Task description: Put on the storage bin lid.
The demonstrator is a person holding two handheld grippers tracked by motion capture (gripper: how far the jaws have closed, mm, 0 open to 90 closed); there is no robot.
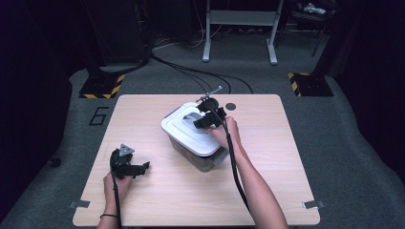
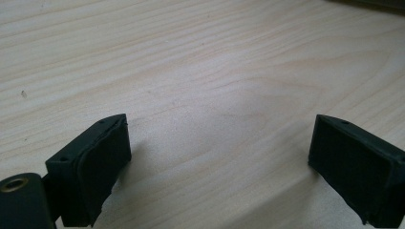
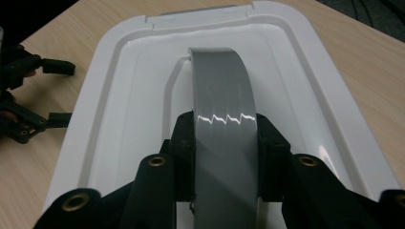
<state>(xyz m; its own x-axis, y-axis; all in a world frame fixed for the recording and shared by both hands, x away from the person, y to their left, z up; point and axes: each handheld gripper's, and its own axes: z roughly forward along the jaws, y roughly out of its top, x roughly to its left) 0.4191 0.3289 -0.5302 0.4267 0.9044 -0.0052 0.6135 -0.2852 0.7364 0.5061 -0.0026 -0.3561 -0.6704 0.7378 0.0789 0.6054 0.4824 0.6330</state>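
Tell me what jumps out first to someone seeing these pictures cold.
A white-lidded storage box sits near the middle of the wooden table. The right gripper is clamped on the grey handle that arches over the lid. The left gripper rests low at the table's near left, jaws wide apart with nothing between them.

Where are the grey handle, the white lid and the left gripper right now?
grey handle (image 3: 223,95): right gripper view, middle of the strap.
white lid (image 3: 114,109): right gripper view, sunken left panel.
left gripper (image 1: 143,166): high view, between its fingertips.
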